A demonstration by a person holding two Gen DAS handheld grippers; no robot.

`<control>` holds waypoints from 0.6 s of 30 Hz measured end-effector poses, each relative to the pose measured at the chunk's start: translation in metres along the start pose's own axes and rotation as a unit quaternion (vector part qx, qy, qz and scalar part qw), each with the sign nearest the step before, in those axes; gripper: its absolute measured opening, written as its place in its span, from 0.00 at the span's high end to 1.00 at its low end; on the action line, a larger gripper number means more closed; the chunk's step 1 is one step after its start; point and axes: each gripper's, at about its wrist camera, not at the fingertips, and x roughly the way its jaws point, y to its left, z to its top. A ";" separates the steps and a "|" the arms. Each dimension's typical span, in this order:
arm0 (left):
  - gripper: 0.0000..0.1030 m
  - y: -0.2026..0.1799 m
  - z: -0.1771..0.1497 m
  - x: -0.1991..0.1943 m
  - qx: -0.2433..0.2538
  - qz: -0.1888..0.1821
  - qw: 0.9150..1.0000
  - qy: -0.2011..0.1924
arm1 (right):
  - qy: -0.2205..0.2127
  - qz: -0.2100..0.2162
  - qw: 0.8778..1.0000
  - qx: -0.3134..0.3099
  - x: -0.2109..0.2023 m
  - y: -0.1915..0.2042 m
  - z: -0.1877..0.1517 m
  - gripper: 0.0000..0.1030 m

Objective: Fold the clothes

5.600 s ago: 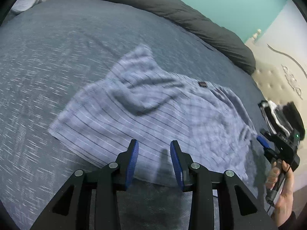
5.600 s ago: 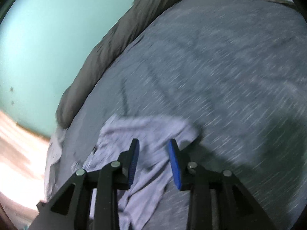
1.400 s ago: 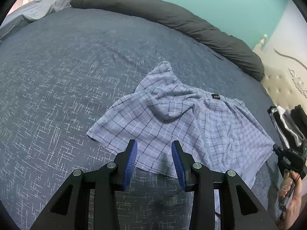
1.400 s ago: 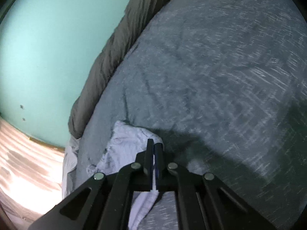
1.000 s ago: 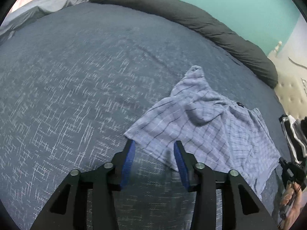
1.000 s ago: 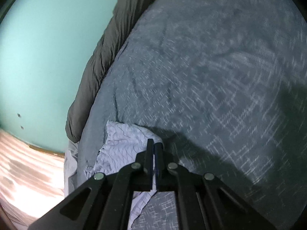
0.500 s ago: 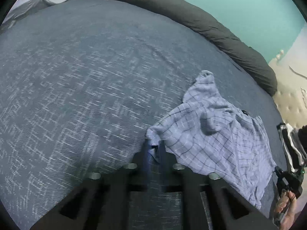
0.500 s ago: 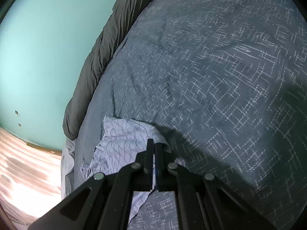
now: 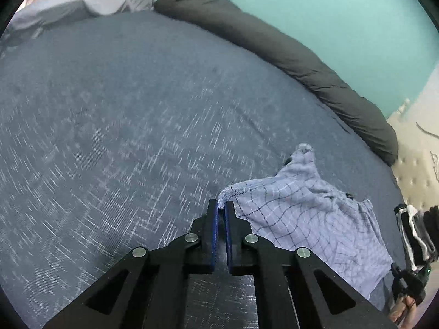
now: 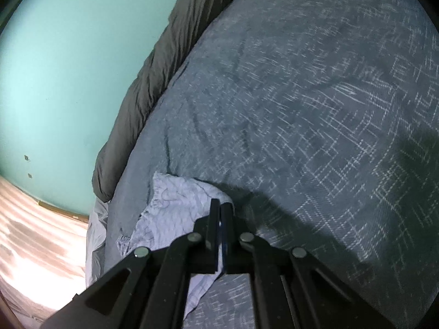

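Left wrist view shows my left gripper (image 9: pixel 221 205) pinching one corner of the checked shorts (image 9: pixel 310 219). Its jaws are pressed together on the stitched edge of the cloth, and a little bit of hem sticks out past the tips. The jaws have just been closing, with that corner between them. The shorts are pale blue with dark thin lines. They lie spread on the dark blue bedspread (image 9: pixel 131 126), off to the right of my gripper, with a bumpy fold in the middle and a small peak of cloth at the far end. A long dark grey bolster (image 9: pixel 288 54) runs along the far side of the bed, against a teal wall (image 9: pixel 329 8). At the right edge I can see my right gripper (image 9: pixel 411 274) from the side, and a bit of the hand (image 9: pixel 403 309) that holds it. A cream padded headboard (image 9: pixel 417 170) is behind it.

Right wrist view shows the right gripper (image 10: pixel 220 205) with its jaws tight together on another part of the shorts (image 10: pixel 170 208). The cloth bunches up to the left of the tips and a flap hangs down under the jaws. The bedspread (image 10: pixel 301 109) fills most of this picture. The bolster (image 10: pixel 153 82) lies along the bed's edge by the wall (image 10: pixel 68 68).
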 end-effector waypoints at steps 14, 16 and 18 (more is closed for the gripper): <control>0.75 -0.010 -0.014 0.001 -0.016 0.000 1.000 0.015 | 0.007 -0.039 0.999 0.027 -0.003 -0.013 -0.002 0.90; 0.71 -0.014 -0.020 -0.009 -0.010 -0.004 1.000 0.012 | 0.002 -0.049 0.999 0.018 -0.012 -0.008 -0.007 0.78; 0.70 -0.026 -0.030 -0.014 0.004 -0.024 0.999 0.026 | 0.000 -0.048 0.999 0.006 -0.020 0.000 -0.012 0.73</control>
